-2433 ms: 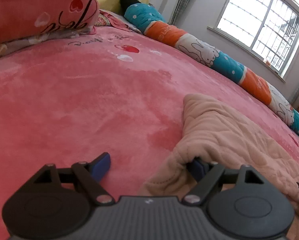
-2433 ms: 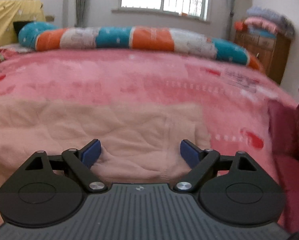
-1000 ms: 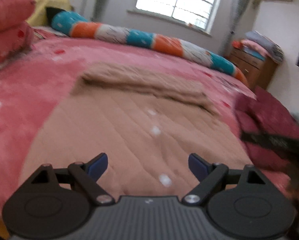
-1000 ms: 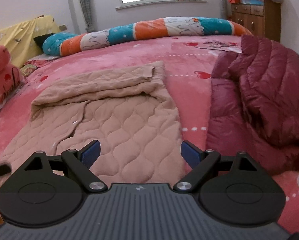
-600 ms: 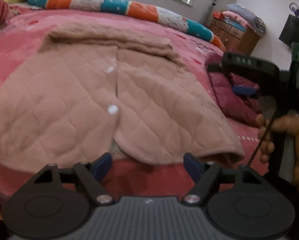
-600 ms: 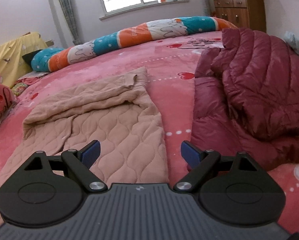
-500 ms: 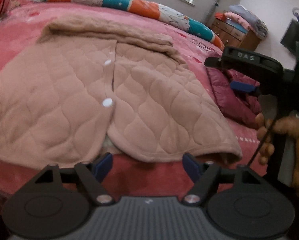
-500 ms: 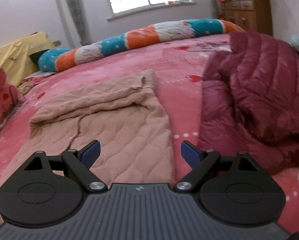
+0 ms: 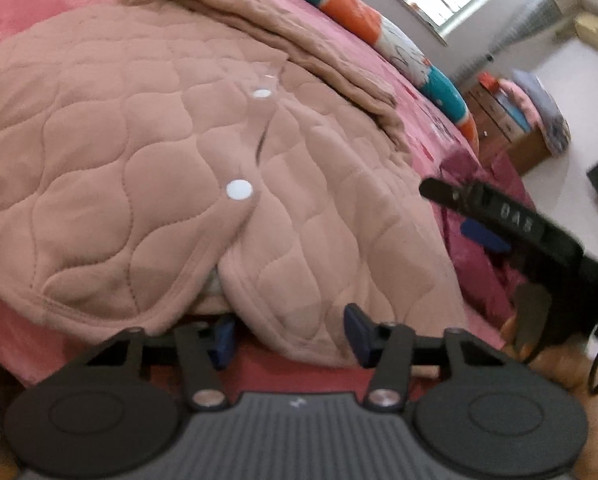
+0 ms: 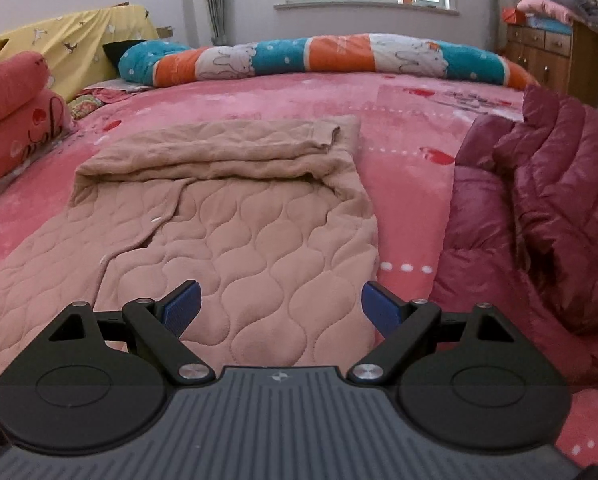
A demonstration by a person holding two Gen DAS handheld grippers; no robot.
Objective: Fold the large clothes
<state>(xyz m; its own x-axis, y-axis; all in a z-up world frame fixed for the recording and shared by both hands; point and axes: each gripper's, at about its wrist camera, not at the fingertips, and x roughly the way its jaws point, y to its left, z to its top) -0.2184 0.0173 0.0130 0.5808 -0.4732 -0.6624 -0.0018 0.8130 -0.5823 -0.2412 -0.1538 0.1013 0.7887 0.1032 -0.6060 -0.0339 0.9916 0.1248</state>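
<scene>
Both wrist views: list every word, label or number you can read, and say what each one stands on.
"DAS": raised letters on the black body of the right gripper, seen in the left wrist view.
Dark cursive lettering on the red pillow at the left of the right wrist view: only partly in view, not readable.
Dark script printed on the pink bedspread near the far right: too small to read.
Nothing else readable.

jacket (image 10: pixel 235 248): quilted matt cloth | bedcover (image 10: pixel 283 96): plush fleece | dresser (image 10: pixel 555 60): glossy wood
</scene>
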